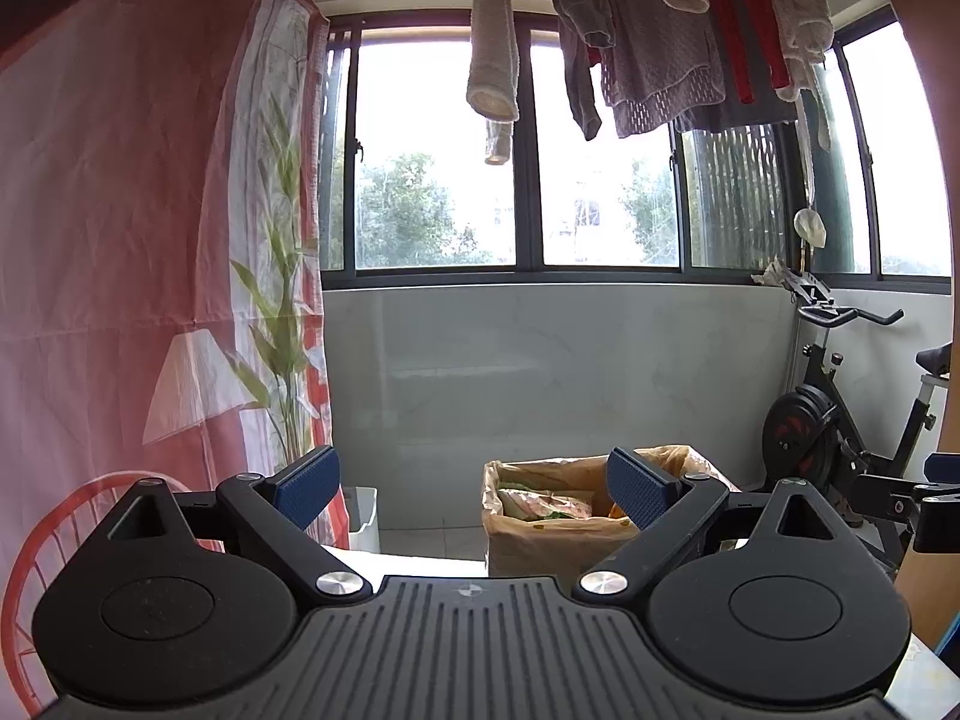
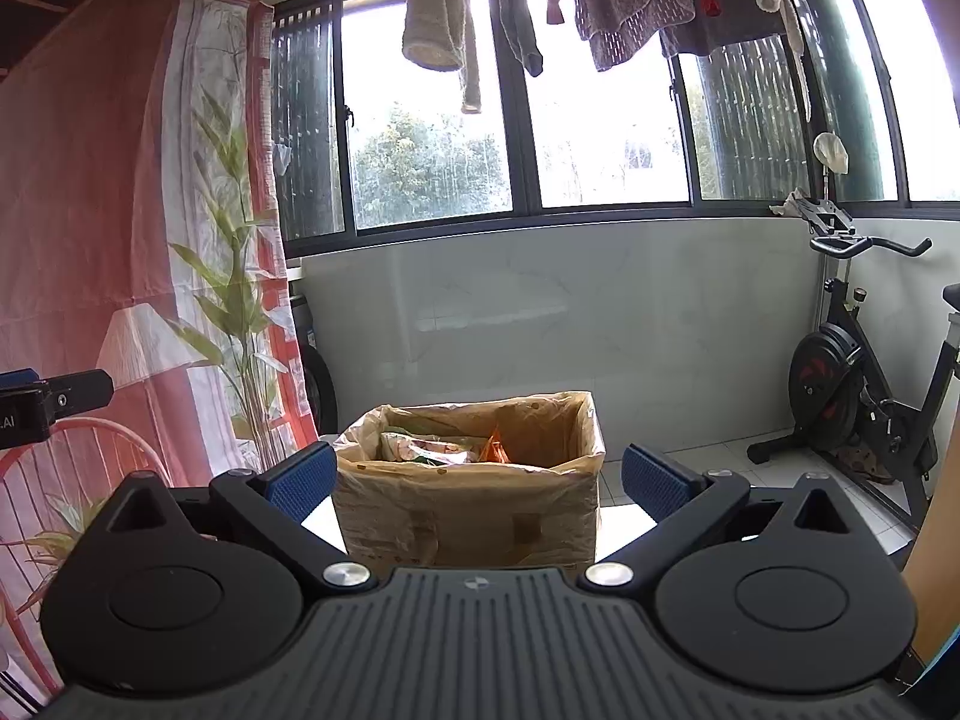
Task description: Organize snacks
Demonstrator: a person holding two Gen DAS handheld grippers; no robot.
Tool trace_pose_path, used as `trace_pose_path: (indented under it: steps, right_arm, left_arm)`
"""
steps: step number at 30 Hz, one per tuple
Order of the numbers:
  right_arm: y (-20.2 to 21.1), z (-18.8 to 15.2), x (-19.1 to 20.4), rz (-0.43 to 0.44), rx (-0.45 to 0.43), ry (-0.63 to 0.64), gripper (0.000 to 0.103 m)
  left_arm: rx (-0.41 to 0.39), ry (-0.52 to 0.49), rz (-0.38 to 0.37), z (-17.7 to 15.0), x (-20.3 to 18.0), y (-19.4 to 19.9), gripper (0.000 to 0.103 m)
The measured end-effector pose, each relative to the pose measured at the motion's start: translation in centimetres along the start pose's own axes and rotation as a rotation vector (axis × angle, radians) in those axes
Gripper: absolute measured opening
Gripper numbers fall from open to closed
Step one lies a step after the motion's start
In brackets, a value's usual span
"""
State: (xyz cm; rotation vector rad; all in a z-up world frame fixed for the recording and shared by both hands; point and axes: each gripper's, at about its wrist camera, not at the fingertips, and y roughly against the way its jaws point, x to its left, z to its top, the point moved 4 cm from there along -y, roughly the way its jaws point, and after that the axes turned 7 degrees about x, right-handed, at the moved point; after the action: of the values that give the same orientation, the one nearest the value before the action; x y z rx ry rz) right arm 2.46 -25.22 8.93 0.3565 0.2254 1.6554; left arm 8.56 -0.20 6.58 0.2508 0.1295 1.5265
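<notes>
A cardboard box (image 2: pixel 468 516) lined with a yellowish plastic bag stands on the white table, straight ahead in the right wrist view. Snack packets (image 2: pixel 420 447) lie inside it, one orange (image 2: pixel 495 450). My right gripper (image 2: pixel 477 483) is open, with its blue pads on either side of the box front and nothing held. In the left wrist view the same box (image 1: pixel 540 534) sits right of centre with packets (image 1: pixel 549 504) showing inside. My left gripper (image 1: pixel 474 495) is open and empty, its right finger (image 1: pixel 639 486) in front of the box's right part.
An exercise bike (image 2: pixel 864 396) stands on the tiled floor at the right. A pink printed curtain (image 1: pixel 120 240) hangs at the left, laundry (image 1: pixel 660 30) hangs overhead before the windows. A white bin (image 1: pixel 366 516) sits past the table edge. The other gripper's tip (image 2: pixel 54 399) shows at the left.
</notes>
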Motion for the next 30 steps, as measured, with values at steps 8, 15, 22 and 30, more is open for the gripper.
trace_pose_path:
  steps: [8,15,22,30]
  right_arm:
    - [0.34,0.12,-0.25,-0.005,-0.007,0.0,0.103]
    - [0.34,0.12,-0.2,-0.006,-0.006,0.001,0.103]
    - [0.11,-0.25,-0.36,-0.003,0.0,0.011,0.103]
    - [0.02,-0.58,-0.42,-0.001,0.004,0.016,0.103]
  left_arm:
    - [0.009,0.007,-0.003,0.05,0.32,-0.23,0.097]
    - [0.013,0.019,-0.002,0.03,0.65,-0.5,0.097]
    - [0.016,0.026,-0.005,-0.21,0.73,-0.55,0.097]
    - [0.02,0.03,-0.008,-0.44,0.84,-0.64,0.097]
